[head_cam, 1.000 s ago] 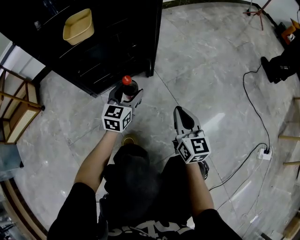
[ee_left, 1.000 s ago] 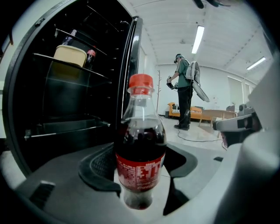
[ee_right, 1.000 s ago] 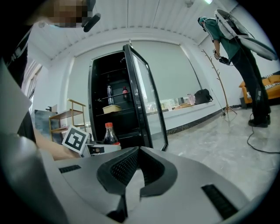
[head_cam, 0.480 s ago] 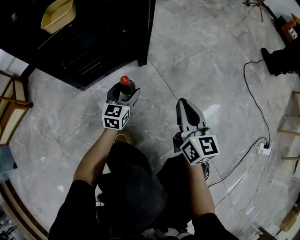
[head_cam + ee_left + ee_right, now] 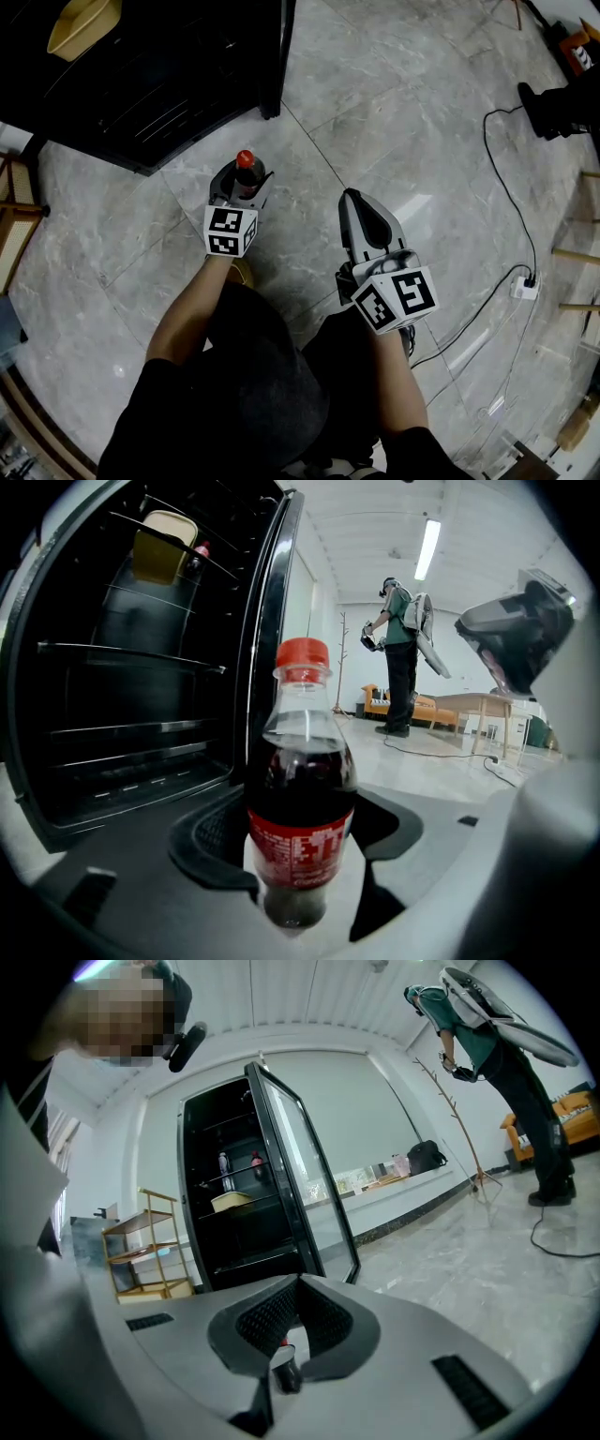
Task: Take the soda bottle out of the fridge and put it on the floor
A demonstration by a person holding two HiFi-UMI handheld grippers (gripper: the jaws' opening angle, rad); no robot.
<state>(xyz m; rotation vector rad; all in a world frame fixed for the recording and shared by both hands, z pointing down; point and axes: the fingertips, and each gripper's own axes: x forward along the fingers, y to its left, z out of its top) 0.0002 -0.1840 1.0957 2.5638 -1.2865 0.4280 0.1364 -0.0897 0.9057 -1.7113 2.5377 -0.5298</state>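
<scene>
One wide-spread left gripper (image 5: 242,186) clamps soda bottle (image 5: 300,799).

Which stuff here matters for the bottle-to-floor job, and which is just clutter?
In play:
soda bottle, gripped in the left gripper
open fridge
floor

Lying about:
yellow tub on a fridge shelf
power strip
wooden rack
right gripper, empty
</scene>
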